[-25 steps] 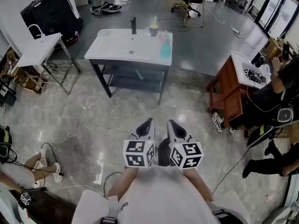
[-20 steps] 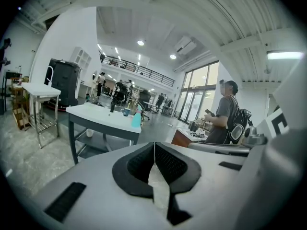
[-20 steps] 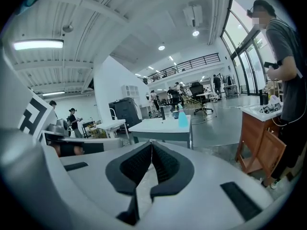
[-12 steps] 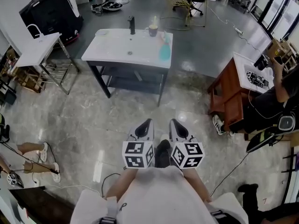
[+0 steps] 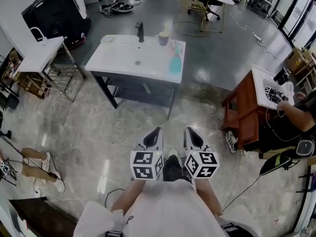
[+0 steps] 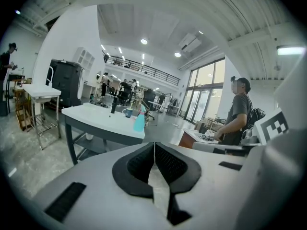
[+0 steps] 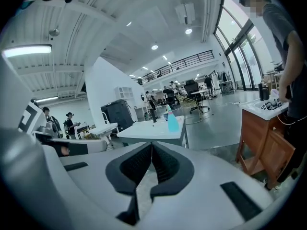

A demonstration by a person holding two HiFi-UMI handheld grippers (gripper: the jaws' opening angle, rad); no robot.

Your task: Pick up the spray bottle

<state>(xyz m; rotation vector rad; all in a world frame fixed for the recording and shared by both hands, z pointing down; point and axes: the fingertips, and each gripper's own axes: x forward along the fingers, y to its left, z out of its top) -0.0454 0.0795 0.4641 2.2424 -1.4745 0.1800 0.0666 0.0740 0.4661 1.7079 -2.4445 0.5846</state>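
The teal spray bottle (image 5: 175, 62) stands near the right edge of a white sink-top table (image 5: 123, 60) across the floor. It also shows small in the left gripper view (image 6: 139, 121) and in the right gripper view (image 7: 172, 122). A cup (image 5: 163, 37) and a black tap (image 5: 140, 31) stand at the table's far side. My left gripper (image 5: 157, 131) and right gripper (image 5: 189, 131) are held side by side close to my body, well short of the table. Both point toward it, with jaws shut and nothing between them.
A brown wooden desk (image 5: 245, 107) with a seated person (image 5: 291, 125) is at the right. A white side table (image 5: 39, 53) and a black cabinet (image 5: 54, 14) stand at the left. Someone's legs (image 5: 37, 164) and cables lie on the floor at the lower left.
The table and spray bottle have come a little closer and sit lower in the head view. Both grippers stay together and shut. The legs at the left have shifted.
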